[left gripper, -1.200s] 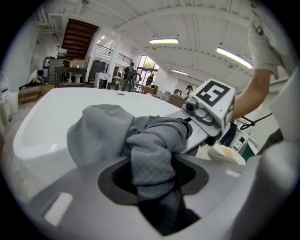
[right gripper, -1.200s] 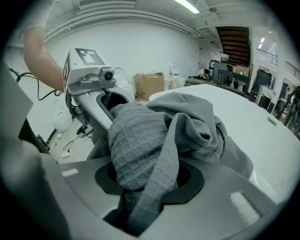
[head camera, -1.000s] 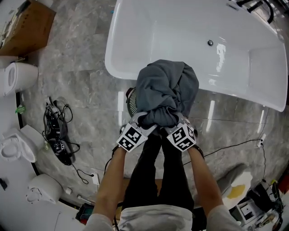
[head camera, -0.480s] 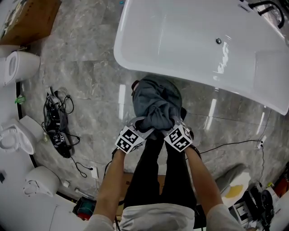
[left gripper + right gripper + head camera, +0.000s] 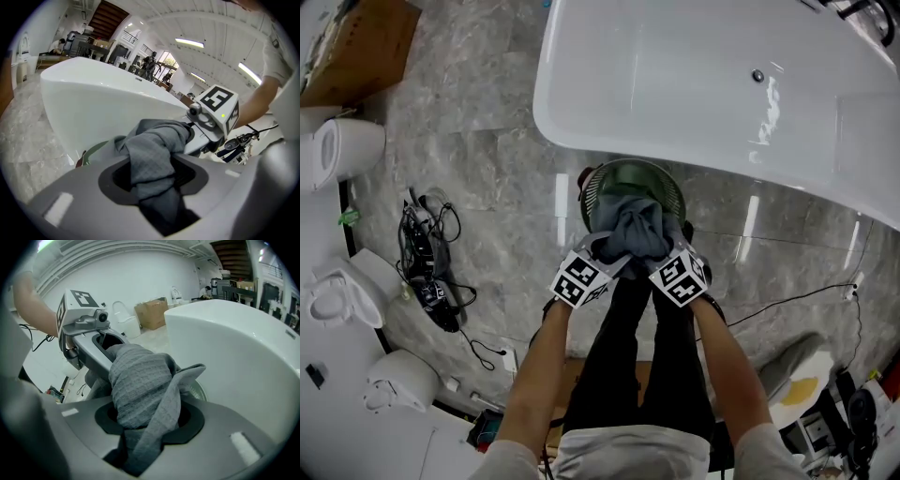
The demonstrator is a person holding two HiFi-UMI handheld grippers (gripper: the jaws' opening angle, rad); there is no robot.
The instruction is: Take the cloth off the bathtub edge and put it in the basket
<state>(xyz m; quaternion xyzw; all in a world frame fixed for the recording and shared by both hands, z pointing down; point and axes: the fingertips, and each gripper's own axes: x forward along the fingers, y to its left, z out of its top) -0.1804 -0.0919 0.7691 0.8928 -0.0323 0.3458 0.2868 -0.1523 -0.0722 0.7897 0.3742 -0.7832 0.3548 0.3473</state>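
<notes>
Over the grey marble floor [image 5: 487, 159], just beside the white bathtub [image 5: 675, 84], sits a round green basket [image 5: 619, 172]. Grey cloth [image 5: 636, 230] is off the tub edge, bunched up and hanging over the near half of the basket opening; can't tell if its bottom touches the inside. Left hand-held gripper [image 5: 598, 262] and right hand-held gripper [image 5: 670, 262] sit side by side, nearly touching, both angled down, marker cubes facing up. Left gripper view: left hand-held gripper [image 5: 154, 176] jaws are narrow and clamped on a fold of cloth [image 5: 154, 145], which spills out over the top; bathtub [image 5: 103, 103] wall is behind, a sliver of basket [image 5: 96, 150] rim below it, the other gripper close at right. Right gripper view: right hand-held gripper [image 5: 150, 420] jaws are likewise pinched on cloth [image 5: 140, 380], a thick wad, with the basket [image 5: 200, 389] rim peeking past it and the bathtub [image 5: 234, 343] at right. Person's bare forearms and black trousers [image 5: 642, 366] fill the lower head view. Toilet [image 5: 337, 150], cardboard box [image 5: 356, 47] and tangled cables [image 5: 427, 272] are at left, well apart.
</notes>
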